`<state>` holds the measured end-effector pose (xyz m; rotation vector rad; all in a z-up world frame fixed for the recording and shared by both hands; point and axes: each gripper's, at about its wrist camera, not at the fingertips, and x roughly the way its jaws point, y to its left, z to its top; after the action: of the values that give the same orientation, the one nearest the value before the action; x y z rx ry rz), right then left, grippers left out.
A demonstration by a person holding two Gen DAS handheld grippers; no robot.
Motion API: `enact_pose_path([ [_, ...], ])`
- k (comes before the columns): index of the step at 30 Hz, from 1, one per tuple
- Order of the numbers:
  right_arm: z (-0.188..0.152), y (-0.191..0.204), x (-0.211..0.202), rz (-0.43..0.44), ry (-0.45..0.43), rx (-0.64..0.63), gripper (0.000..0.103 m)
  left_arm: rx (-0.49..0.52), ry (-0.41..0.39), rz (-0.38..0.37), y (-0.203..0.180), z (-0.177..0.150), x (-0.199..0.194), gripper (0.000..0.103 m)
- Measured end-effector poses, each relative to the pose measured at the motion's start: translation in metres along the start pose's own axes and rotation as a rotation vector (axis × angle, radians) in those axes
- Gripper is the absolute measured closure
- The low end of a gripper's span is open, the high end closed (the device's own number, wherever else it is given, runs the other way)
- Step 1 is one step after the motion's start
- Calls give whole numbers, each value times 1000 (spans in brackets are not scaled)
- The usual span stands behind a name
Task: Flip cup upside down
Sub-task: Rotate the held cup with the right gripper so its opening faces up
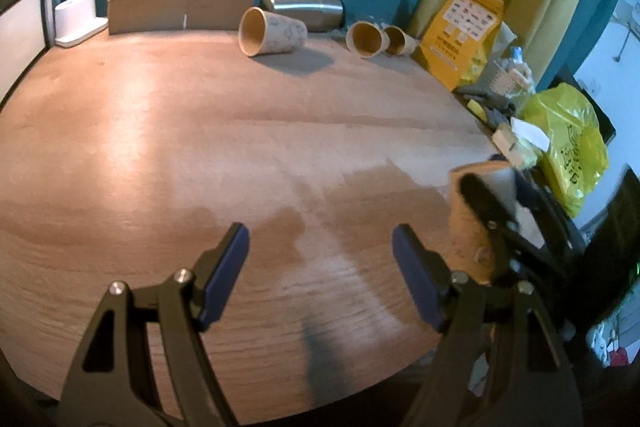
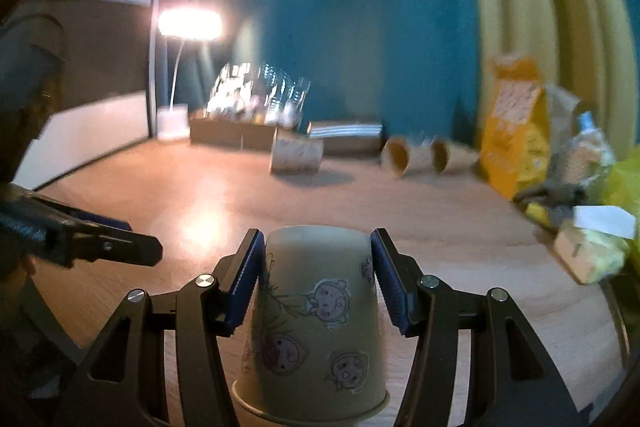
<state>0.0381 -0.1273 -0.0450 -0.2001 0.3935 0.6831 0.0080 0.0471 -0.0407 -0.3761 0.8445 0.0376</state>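
Note:
A paper cup (image 2: pixel 316 323) with cartoon faces stands upside down on the wooden table (image 2: pixel 460 227), rim down, between the blue pads of my right gripper (image 2: pixel 318 281). The pads sit right beside the cup's sides; whether they press it I cannot tell. In the left wrist view the same cup (image 1: pixel 468 223) shows at the right, partly hidden by the right gripper's finger. My left gripper (image 1: pixel 320 275) is open and empty above the table; it also shows in the right wrist view (image 2: pixel 120 247) at the left.
Three paper cups lie on their sides at the back (image 1: pixel 272 31) (image 1: pixel 366 39) (image 1: pixel 400 41), before a steel flask (image 1: pixel 304 9). A cardboard box (image 1: pixel 180 11) with a toy bag, a lamp base (image 1: pixel 78 17), a yellow pouch (image 1: pixel 460 31) and yellow bag (image 1: pixel 568 147) line the edges.

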Motion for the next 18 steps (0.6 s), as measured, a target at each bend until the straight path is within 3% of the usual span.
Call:
enact_pose_path([
  [4, 23, -17, 49, 140, 326, 112, 45, -36, -6, 4, 12, 3, 1, 27],
  [6, 35, -18, 63, 180, 432, 92, 45, -52, -3, 3, 18, 3, 2, 27],
  [13, 56, -11, 108, 310, 759, 22, 45, -80, 6, -22, 39, 8, 7, 27],
  [18, 46, 10, 129, 279, 924, -167, 45, -116, 24, -32, 53, 5, 12, 27],
])
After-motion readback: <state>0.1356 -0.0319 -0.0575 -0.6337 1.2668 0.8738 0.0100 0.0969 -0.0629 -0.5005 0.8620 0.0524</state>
